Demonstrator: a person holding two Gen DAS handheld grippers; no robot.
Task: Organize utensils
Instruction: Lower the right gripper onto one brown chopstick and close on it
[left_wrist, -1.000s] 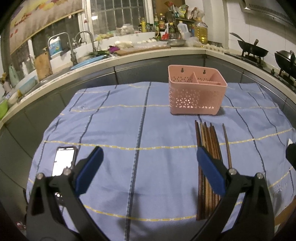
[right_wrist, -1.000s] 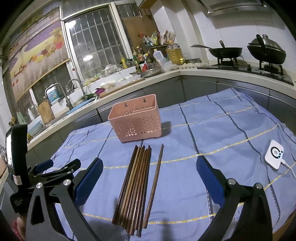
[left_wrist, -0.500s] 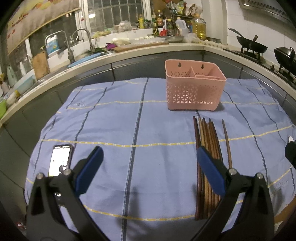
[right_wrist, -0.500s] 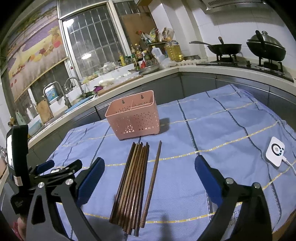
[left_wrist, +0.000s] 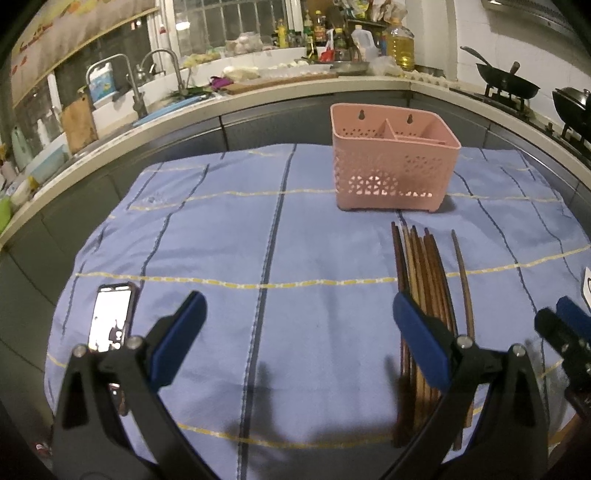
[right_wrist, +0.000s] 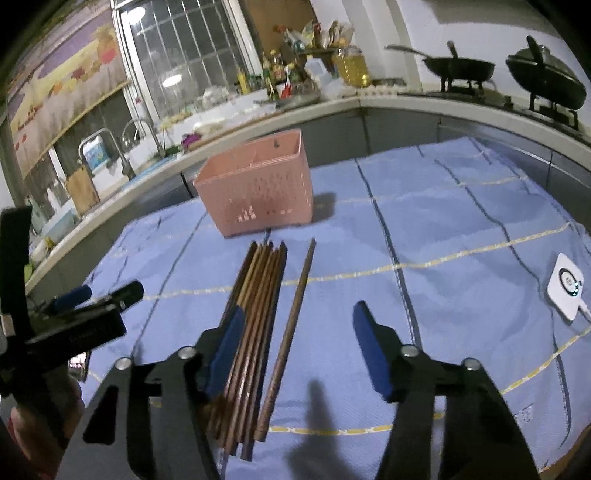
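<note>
Many brown chopsticks (right_wrist: 255, 332) lie side by side on the blue cloth (right_wrist: 461, 229), right in front of the right claw (right_wrist: 299, 350), and one more chopstick (right_wrist: 291, 325) lies alone just beside the bunch. That lone stick sits between the claw's two blue pads (right_wrist: 373, 354), which stand wide apart and hold nothing. Past the sticks, farther from the claw, stands the pink basket (right_wrist: 258, 192) where they likely should go. The left claw (left_wrist: 295, 339) is also spread open and empty, with the bunch (left_wrist: 424, 288) under its right pad. These sticks look thin, light and stiff, and smooth wood may slip or roll. I think the best place to pinch is near the middle of the lone stick, so it does not tip down at one end.
</note>
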